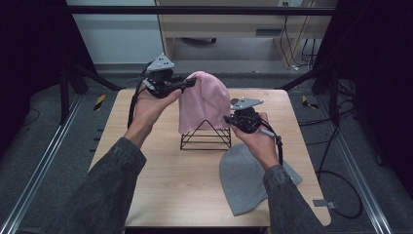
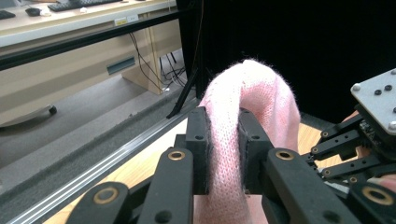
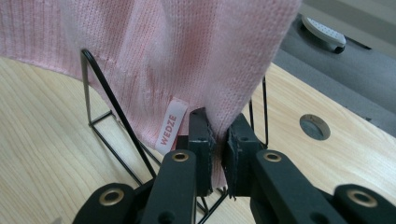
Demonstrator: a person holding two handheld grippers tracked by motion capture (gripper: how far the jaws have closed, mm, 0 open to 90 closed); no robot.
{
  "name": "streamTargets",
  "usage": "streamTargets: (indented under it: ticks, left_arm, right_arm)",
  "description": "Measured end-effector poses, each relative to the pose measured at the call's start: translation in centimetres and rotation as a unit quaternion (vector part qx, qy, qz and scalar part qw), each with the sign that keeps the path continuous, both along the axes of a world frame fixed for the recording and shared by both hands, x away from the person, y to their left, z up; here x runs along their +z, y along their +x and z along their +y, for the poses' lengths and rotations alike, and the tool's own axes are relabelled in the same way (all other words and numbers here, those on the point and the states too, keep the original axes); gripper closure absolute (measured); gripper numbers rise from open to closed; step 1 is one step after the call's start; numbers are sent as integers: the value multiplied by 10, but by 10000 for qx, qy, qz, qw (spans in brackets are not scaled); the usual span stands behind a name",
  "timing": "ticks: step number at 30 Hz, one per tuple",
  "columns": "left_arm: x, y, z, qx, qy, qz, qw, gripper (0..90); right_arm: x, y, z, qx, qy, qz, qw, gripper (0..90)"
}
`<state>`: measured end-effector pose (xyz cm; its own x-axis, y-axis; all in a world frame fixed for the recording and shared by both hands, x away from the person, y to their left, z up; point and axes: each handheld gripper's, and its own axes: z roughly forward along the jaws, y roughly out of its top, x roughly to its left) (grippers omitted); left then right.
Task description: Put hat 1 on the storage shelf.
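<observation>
While both grippers' jaws pinch it, the pink beanie (image 1: 202, 101) stands crown-up over the wire stand (image 1: 205, 139).

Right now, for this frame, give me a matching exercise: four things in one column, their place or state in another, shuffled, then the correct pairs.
Things:
1. pink beanie
2. grey beanie
3. left tongs
4. right tongs

States:
A. lying flat on the wooden table
B. clamped on the pink hat's bottom edge
C. draped over the black wire stand
D. clamped on a fold near the pink hat's top

Pairs: 1-C, 2-A, 3-D, 4-B
</observation>
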<state>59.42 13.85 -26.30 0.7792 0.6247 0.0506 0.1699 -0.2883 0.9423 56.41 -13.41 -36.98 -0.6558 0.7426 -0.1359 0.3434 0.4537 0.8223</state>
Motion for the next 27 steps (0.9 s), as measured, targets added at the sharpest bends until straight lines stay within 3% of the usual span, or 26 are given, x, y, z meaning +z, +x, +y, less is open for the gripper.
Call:
streamTargets:
  ticks: [13,27]
  left_arm:
    - [-18,-3,-4,-99,272,92,9995,778]
    - [-35,-12,-8,-195,335,269,9989,780]
  right_arm:
    - [-16,-2,-6,-25,-96,155,9998,828]
    - [-31,-2,-8,-43,-185,406,9990,822]
